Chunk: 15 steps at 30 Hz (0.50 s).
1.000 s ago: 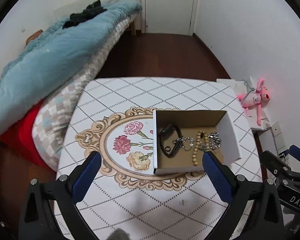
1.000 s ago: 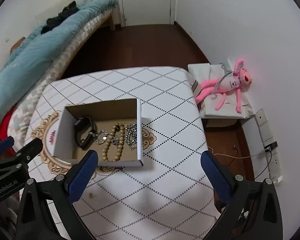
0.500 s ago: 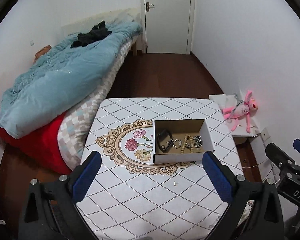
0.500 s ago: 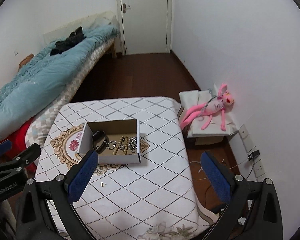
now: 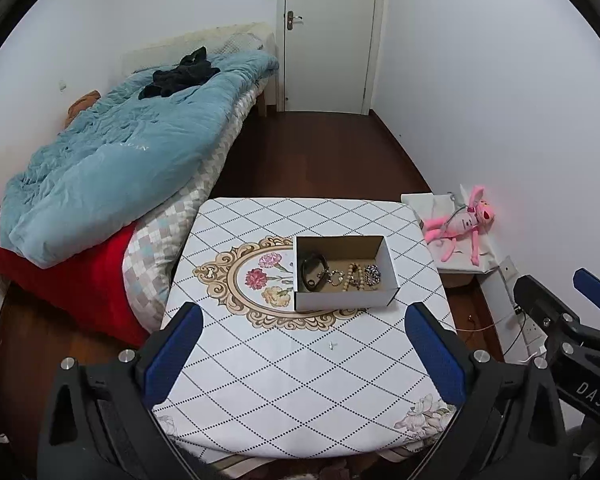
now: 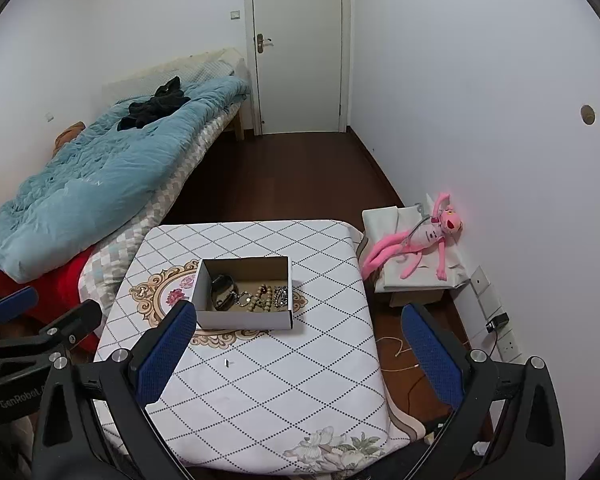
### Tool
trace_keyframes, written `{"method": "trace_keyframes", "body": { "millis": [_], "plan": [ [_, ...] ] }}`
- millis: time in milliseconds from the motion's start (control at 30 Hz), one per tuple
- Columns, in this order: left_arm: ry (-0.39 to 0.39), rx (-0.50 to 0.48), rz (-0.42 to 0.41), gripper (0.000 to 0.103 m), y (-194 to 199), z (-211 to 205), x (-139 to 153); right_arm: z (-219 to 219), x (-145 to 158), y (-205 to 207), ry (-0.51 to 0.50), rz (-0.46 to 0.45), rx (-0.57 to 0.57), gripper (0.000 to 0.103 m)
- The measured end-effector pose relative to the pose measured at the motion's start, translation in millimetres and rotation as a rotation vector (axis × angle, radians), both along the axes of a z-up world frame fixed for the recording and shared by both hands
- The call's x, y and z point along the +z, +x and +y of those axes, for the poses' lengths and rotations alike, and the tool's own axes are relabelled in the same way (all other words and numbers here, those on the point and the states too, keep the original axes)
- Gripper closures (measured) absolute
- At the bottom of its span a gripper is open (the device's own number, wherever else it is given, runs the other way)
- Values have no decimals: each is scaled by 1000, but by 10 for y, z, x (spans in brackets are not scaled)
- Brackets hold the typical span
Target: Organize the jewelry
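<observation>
Both tools are hovering high above the near edge of the table [image 5: 300,392], and neither is carrying anything. The left gripper [image 5: 304,356] is standing with its blue pads spread wide and released; the right gripper [image 6: 296,356] is likewise splayed and empty. Using the cardboard box [image 6: 244,318] as the reference point: a small pale speck [image 6: 230,362] is lying on the cloth just nearer than the box, too small to identify.

Inside the box, the jewelry is sitting in a row along the floor. The black band [image 5: 312,272] is lying at the box's left end, a light chain link piece [image 5: 336,278] is next to it, the beaded strand [image 5: 352,276] is right of that, and a silver chain [image 5: 373,274] is nearest the box's right wall. All pieces appear contained, so the task is probably at or near completion.

For good practice here, check that no strand is draping over the box rim, and inspect the speck before concluding. Beyond the box, a bed [image 5: 120,160] is standing to its left, a pink plush toy [image 6: 424,236] to its right, and a door [image 6: 300,44] farthest away.
</observation>
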<state>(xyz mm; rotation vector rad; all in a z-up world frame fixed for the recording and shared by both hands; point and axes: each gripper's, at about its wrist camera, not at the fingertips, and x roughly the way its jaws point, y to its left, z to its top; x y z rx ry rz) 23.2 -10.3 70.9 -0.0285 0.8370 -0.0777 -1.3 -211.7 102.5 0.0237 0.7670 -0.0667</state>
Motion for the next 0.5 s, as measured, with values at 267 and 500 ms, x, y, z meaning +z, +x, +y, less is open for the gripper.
{"method": "trace_keyframes", "body": {
  "millis": [267, 500],
  "plan": [
    [-11, 24, 38, 0, 147, -5, -103, -25, -44, 56, -2, 36, -2, 0],
    [-9, 36, 85, 0, 481, -51, -279, -13, -248, 415, -12, 87, -3, 0]
  ]
}}
